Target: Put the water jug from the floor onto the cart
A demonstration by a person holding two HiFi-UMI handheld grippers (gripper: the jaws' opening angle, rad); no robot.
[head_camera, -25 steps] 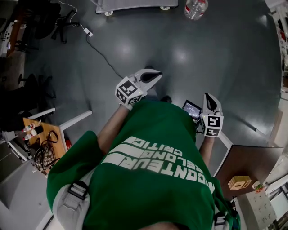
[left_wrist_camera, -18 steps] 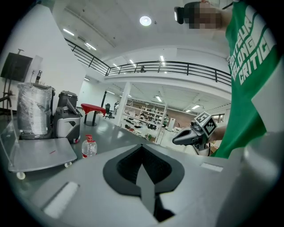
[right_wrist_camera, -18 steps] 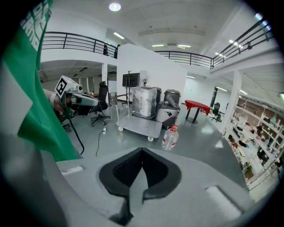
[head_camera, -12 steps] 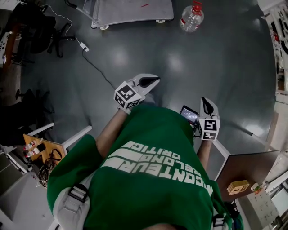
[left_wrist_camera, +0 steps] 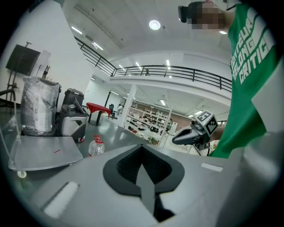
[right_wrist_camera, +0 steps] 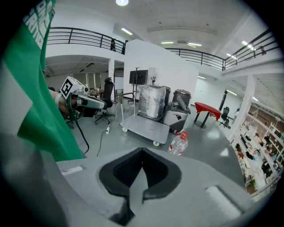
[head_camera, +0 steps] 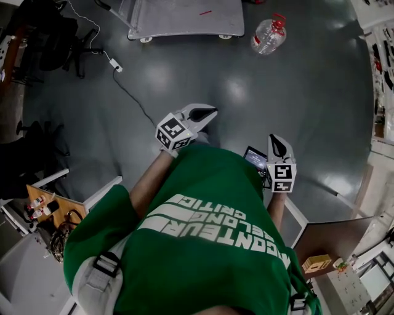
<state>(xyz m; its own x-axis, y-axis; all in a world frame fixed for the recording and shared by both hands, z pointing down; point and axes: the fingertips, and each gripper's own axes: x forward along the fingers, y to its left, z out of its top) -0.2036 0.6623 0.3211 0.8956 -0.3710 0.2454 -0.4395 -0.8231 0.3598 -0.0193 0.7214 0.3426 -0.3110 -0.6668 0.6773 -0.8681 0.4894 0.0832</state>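
A clear water jug (head_camera: 268,35) with a red cap stands on the grey floor at the top right of the head view, just right of the flat grey cart (head_camera: 181,17). The jug (left_wrist_camera: 95,146) and cart (left_wrist_camera: 44,155) show in the left gripper view, and the jug (right_wrist_camera: 178,143) and cart (right_wrist_camera: 146,127) in the right gripper view. My left gripper (head_camera: 209,112) and right gripper (head_camera: 274,142) are held close to my body, far short of the jug. Both are shut with nothing between their jaws.
A white power strip (head_camera: 116,64) with a black cable trails across the floor left of the cart. Office chairs (head_camera: 58,34) stand at the far left. Desks (head_camera: 58,206) flank me on both sides, with a cardboard box (head_camera: 317,263) at lower right.
The jug and cart have slid further down into the head view, so I have moved closer to them. Both grippers stay shut and keep their pose by my body.
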